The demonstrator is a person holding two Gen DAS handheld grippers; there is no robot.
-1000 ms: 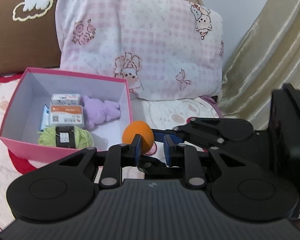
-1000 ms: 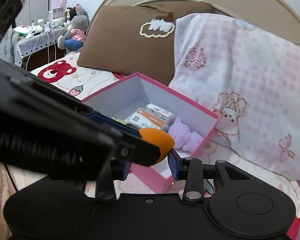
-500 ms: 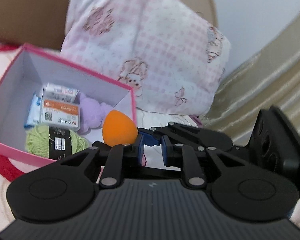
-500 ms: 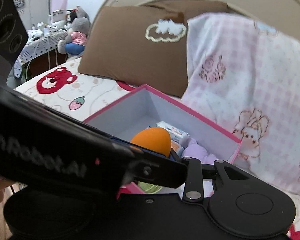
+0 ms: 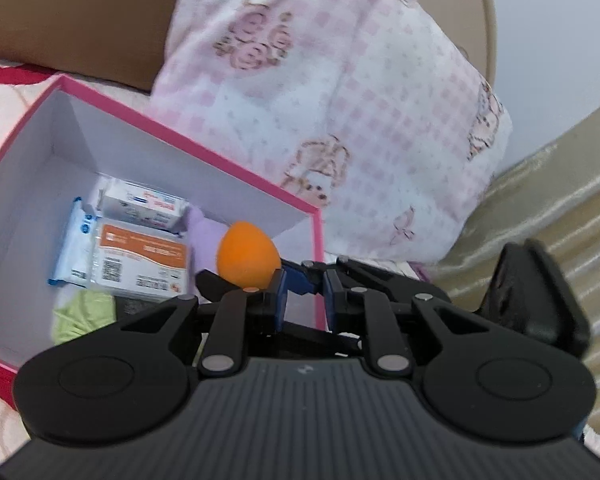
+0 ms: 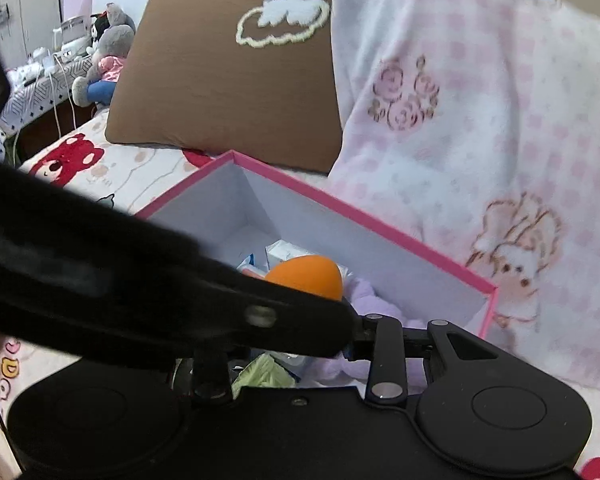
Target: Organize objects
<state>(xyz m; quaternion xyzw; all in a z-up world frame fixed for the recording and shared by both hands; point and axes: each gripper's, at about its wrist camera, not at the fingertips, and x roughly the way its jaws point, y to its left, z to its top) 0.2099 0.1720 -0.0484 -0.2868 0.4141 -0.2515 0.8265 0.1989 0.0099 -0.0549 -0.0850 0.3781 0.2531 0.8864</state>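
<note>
An orange egg-shaped sponge [image 5: 247, 258] hangs over the near right corner of the pink box [image 5: 220, 160], inside its rim. My right gripper [image 5: 252, 280] reaches in from the right and is shut on the sponge. In the right wrist view the sponge [image 6: 306, 276] shows above the box [image 6: 340, 200], while the left gripper's black body crosses in front and hides one right finger. My left gripper [image 5: 303, 300] is shut with nothing in it, just right of the sponge. In the box lie an orange-white packet [image 5: 140, 260], a white carton [image 5: 144, 202], green yarn [image 5: 84, 316] and a purple plush [image 6: 366, 292].
A pink checked pillow [image 5: 340, 100] leans right behind the box, with a brown pillow [image 6: 220, 80] to its left. A gold curtain [image 5: 560, 208] hangs at the right. Patterned bed sheet [image 6: 112, 168] surrounds the box; soft toys [image 6: 104, 60] sit on a far table.
Both grippers have moved closer to the box and lower. The sponge, earlier outside the box's right corner, now hangs over its inside. The left gripper has rolled.
</note>
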